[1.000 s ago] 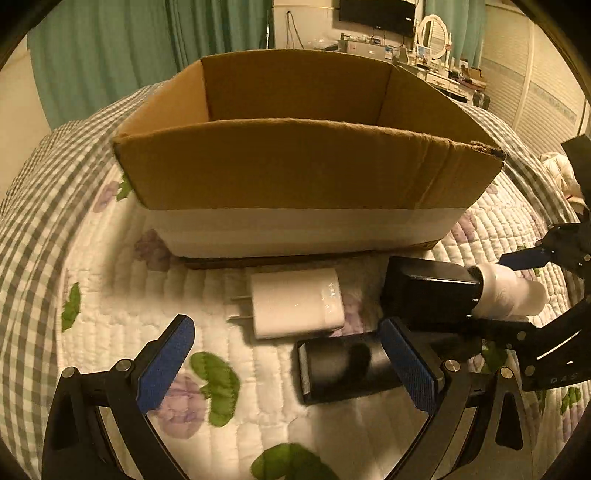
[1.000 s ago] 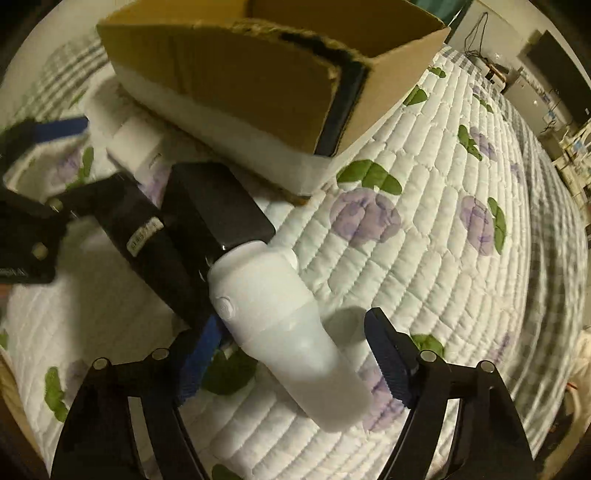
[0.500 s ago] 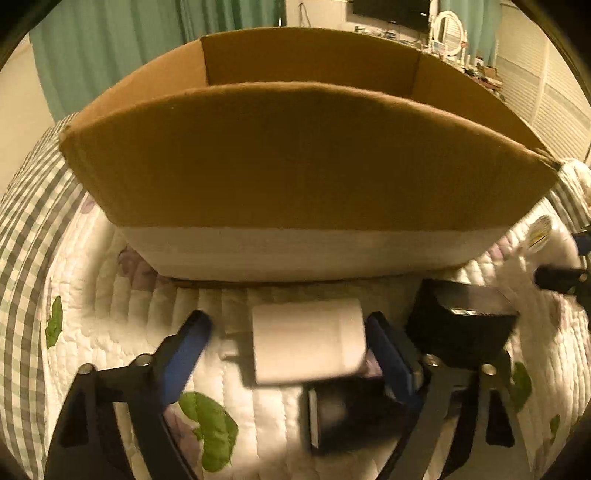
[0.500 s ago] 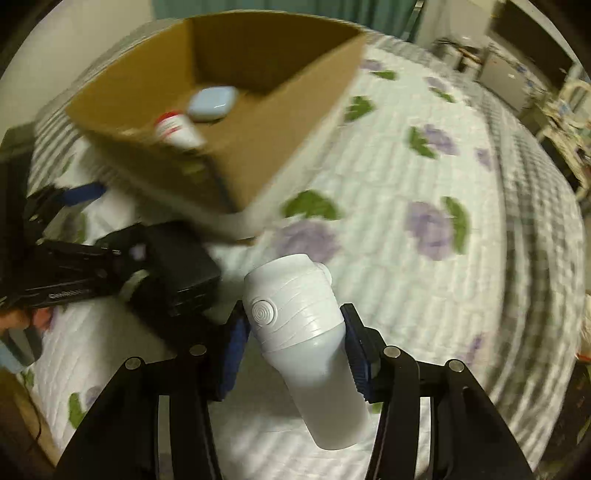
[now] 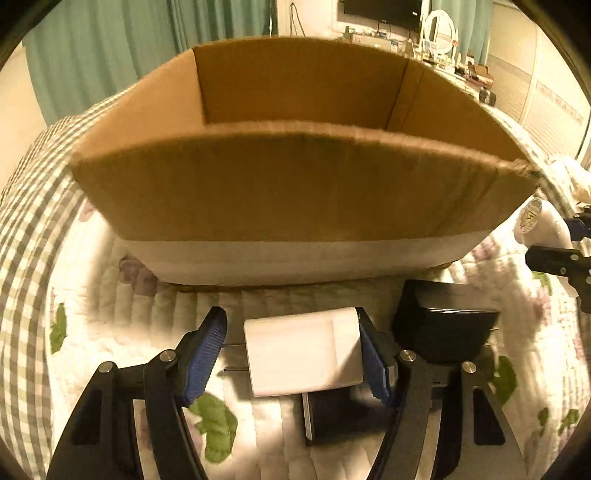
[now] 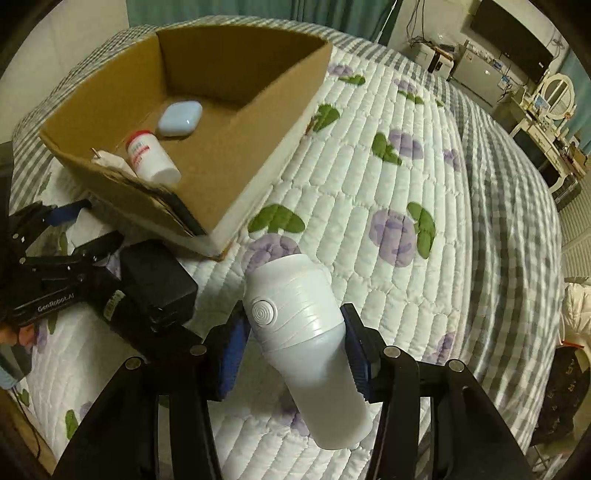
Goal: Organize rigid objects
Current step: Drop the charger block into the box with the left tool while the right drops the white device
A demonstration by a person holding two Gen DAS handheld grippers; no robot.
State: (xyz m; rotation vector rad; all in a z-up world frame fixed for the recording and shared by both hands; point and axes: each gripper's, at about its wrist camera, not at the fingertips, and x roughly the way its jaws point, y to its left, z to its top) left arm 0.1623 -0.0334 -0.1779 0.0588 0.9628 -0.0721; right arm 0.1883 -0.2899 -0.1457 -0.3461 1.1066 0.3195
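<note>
Nearby, box (image 6: 258, 155), black adapter (image 6: 159, 284) — bottle (image 6: 306, 350) gripped

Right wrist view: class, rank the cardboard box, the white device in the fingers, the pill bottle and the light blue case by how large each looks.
1. cardboard box
2. white device, though nearness to the camera enlarges it
3. pill bottle and light blue case look alike; unranked

Now: white bottle (image 6: 306, 339) raised, charger (image 5: 303, 350) straddled.

I see a floral quilt (image 6: 373, 206) spread under everything, green curtains (image 5: 110, 48) hanging behind. There's a dark TV (image 6: 511, 31) on the far wall and a round mirror (image 6: 556, 90) just below it.
</note>
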